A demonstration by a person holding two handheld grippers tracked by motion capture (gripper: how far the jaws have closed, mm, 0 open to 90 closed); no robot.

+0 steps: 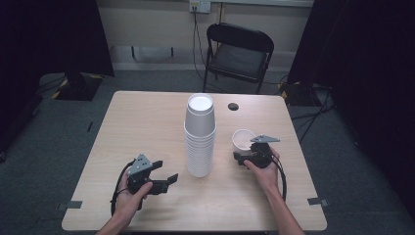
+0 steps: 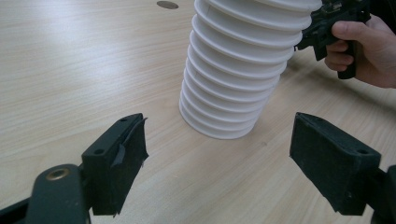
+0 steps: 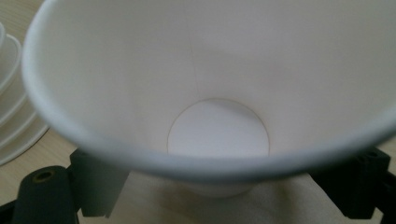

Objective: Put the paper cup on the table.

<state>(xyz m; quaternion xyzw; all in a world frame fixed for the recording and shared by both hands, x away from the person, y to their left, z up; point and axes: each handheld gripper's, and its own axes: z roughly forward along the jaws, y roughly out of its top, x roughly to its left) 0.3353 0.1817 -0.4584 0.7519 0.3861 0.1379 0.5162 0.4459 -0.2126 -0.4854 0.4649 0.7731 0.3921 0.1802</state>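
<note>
High view: we are seeing the tall stack of white paper cups, nested upside down [image 1: 200,134], standing upright at mid-table, with the single white paper cup, mouth up [image 1: 242,139], standing apart to its right. The right gripper [image 1: 243,157] is sitting just on the near side of that single cup, far nearer to it than the left gripper [image 1: 166,177], which is resting low and left of the stack on the pale wooden table [image 1: 142,117].

Left gripper view: we are looking between widely spread jaws with nothing in them; the stack [image 2: 240,70] is rising ahead and slightly right, well apart from the pads.

Right gripper view: we are looking down into the single cup [image 3: 219,93], its axis upright, its wall standing between the two jaws. They are straddling it low down; whether they are pressing it yet we cannot tell.
</note>
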